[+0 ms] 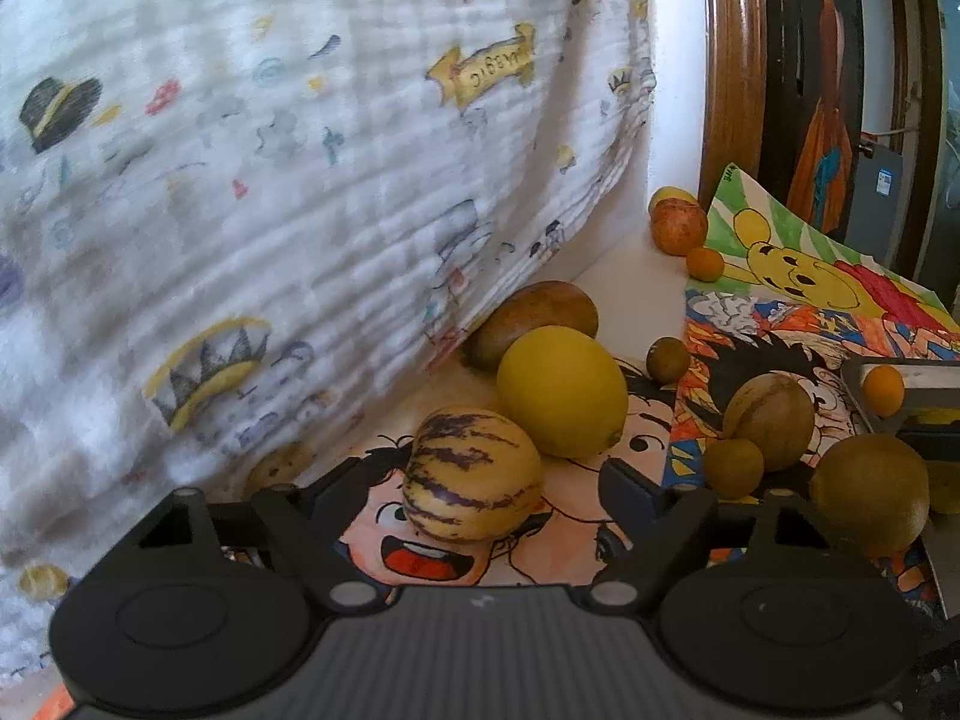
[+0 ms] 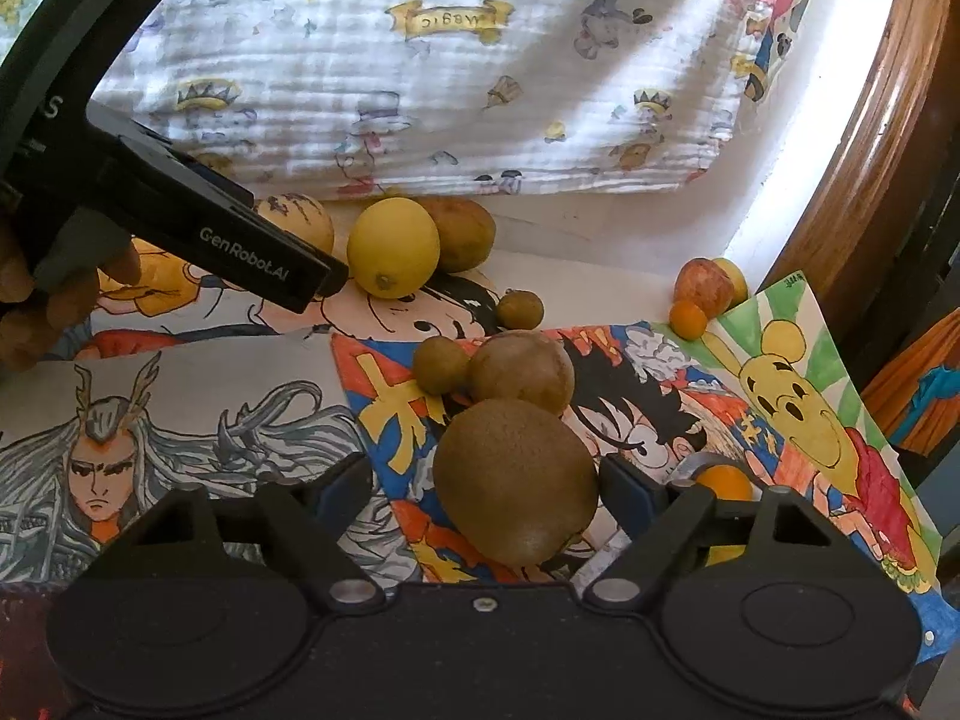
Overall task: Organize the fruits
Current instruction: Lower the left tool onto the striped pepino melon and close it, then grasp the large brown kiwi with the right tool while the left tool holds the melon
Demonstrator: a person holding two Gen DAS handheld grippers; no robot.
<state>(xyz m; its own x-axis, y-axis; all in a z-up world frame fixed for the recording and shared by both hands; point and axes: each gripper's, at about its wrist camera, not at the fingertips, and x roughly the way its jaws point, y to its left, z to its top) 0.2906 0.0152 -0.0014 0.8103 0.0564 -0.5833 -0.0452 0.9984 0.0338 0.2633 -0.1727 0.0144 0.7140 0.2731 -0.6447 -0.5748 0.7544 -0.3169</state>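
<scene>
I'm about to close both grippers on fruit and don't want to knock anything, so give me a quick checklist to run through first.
1. Left gripper open around the striped fruit: ok, a finger on each side.
2. Right gripper open around the big kiwi: ok.
3. Fingers touching either fruit: cannot tell.
4. Space behind the striped fruit: not ok, the lemon sits right behind it.
5. Space behind the big kiwi: not ok, another brown fruit sits close behind.
6. Place to put the fruit: cannot tell, only a tray corner shows.
</scene>
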